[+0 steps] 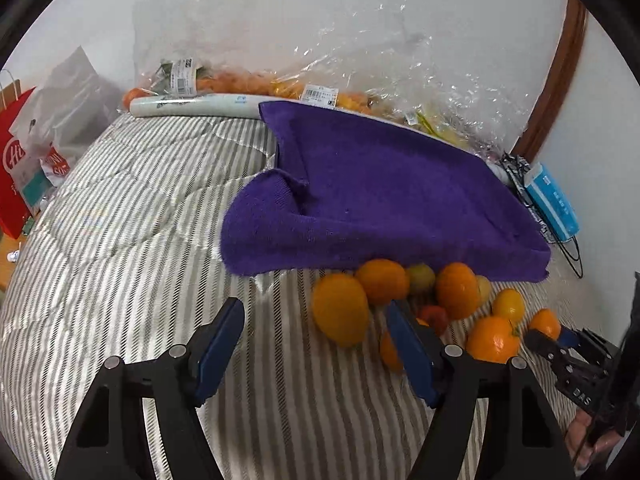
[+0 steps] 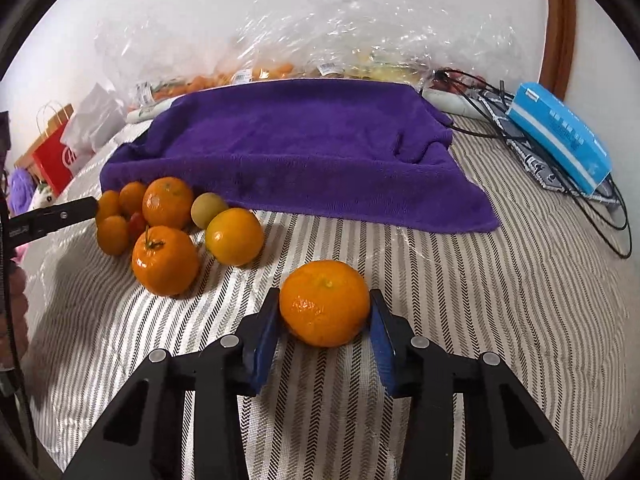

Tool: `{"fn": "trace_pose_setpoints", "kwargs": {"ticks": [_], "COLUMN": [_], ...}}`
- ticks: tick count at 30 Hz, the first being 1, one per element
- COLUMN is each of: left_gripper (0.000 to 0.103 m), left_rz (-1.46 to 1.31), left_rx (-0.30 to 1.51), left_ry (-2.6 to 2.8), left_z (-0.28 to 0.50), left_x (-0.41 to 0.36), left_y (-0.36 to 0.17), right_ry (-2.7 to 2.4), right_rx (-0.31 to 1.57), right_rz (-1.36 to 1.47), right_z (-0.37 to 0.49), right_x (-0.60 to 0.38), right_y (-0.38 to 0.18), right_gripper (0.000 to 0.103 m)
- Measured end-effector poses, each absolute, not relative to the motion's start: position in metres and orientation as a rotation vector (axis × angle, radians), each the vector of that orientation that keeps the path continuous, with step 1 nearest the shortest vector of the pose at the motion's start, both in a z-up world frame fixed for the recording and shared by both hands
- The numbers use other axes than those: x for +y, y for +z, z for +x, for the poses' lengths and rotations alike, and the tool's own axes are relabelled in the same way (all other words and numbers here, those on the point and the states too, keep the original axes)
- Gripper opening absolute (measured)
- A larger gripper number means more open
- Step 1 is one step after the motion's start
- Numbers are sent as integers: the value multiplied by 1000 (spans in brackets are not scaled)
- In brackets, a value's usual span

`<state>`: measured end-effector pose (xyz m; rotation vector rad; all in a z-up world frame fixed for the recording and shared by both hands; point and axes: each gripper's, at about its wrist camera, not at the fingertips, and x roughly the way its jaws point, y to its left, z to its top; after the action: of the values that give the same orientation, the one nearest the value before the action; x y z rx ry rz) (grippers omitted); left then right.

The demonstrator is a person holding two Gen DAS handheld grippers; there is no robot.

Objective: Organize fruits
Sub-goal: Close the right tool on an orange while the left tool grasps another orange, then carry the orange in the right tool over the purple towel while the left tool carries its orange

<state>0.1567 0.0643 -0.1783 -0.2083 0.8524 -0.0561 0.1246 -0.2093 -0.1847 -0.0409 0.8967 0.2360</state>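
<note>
Our right gripper (image 2: pixel 325 312) pinches a mandarin (image 2: pixel 324 303) between both blue pads, on the striped bedcover (image 2: pixel 480 300). Our left gripper (image 1: pixel 316 320) stands spread, nothing between; the fruit pile (image 1: pixel 440 300) lies just ahead-right of its jaws, against the purple towel (image 1: pixel 380 200).

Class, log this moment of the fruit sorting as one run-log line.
right gripper: shut on orange | left gripper: open, empty, beside fruit pile | towel: bare | fruit on bedspread
</note>
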Motion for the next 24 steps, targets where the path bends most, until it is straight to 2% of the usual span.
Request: {"fn": "trace_pose_setpoints", "kwargs": {"ticks": [5, 6, 7, 19, 24], "left_gripper": [46, 35, 31, 30, 30], "left_rz": [-234, -231, -229, -141, -219], "left_rx": [891, 907, 914, 858, 830], "left_ry": [-74, -94, -102, -53, -103], "left_z": [165, 166, 165, 169, 163], "left_x": [63, 63, 64, 55, 66], "left_y": [-187, -188, -188, -190, -188], "right_ry": [259, 267, 274, 300, 301], "right_rx": [887, 886, 885, 892, 882], "right_rz": [-29, -25, -19, -10, -2], "right_z": [122, 122, 122, 124, 123], "right_x": [-210, -210, -211, -209, -211], "right_y": [-183, -183, -183, -184, -183], "right_gripper": [42, 42, 42, 42, 42]}}
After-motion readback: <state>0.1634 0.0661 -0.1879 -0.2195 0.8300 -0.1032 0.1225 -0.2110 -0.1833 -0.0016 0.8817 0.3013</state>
